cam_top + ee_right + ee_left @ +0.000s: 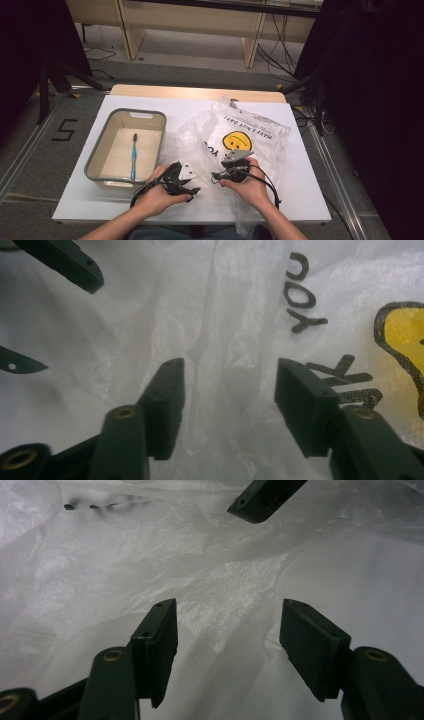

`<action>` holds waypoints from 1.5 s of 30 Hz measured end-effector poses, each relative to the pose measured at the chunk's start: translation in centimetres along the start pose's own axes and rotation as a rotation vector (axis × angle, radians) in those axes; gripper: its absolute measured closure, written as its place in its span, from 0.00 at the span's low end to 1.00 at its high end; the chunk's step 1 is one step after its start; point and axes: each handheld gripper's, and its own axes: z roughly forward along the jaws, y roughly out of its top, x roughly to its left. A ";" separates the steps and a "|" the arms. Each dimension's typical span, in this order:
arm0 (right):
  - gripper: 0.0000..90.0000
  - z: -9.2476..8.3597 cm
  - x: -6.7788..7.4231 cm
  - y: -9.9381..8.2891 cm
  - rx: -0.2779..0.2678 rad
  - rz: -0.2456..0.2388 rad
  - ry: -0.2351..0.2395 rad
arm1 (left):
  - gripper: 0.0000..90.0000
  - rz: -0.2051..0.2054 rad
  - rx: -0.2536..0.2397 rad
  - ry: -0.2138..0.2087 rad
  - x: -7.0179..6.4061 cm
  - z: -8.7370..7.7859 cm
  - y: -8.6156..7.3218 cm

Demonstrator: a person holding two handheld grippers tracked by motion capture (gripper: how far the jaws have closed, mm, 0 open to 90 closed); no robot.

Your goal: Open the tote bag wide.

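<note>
Both grippers, left gripper (196, 186) and right gripper (216, 176), hover jaws apart, gripping nothing, over the smiley plastic bag (250, 131) lying mid-table. Pinch one film layer each, near edge, then spread.

bag (260, 131): clear, yellow smiley, black print | toothbrush (134, 155): blue | tub (98, 159): seemingly grey

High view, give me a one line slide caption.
Both grippers, left and right, open over a smiley-face plastic bag beside a bin.
</note>
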 end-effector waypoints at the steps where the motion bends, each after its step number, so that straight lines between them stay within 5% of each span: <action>1: 0.57 0.1 -0.1 0.0 0.010 -0.001 -0.005 | 0.45 0.000 0.000 0.000 -0.1 0.1 0.1; 12: 0.99 -0.2 -0.6 -0.1 0.031 0.063 -0.024 | 0.62 0.007 -0.029 -0.007 -0.4 1.3 1.6; 24: 1.00 -1.8 -0.3 0.9 -0.034 0.056 -0.061 | 0.91 -0.068 0.020 -0.017 0.2 3.8 2.2; 36: 1.00 -4.6 -0.5 2.8 -0.166 0.012 -0.187 | 0.92 -0.041 0.022 0.007 0.0 3.9 2.2; 45: 1.00 -6.2 -1.1 4.2 -0.245 0.007 -0.237 | 0.92 -0.026 0.021 0.015 -0.1 3.9 2.2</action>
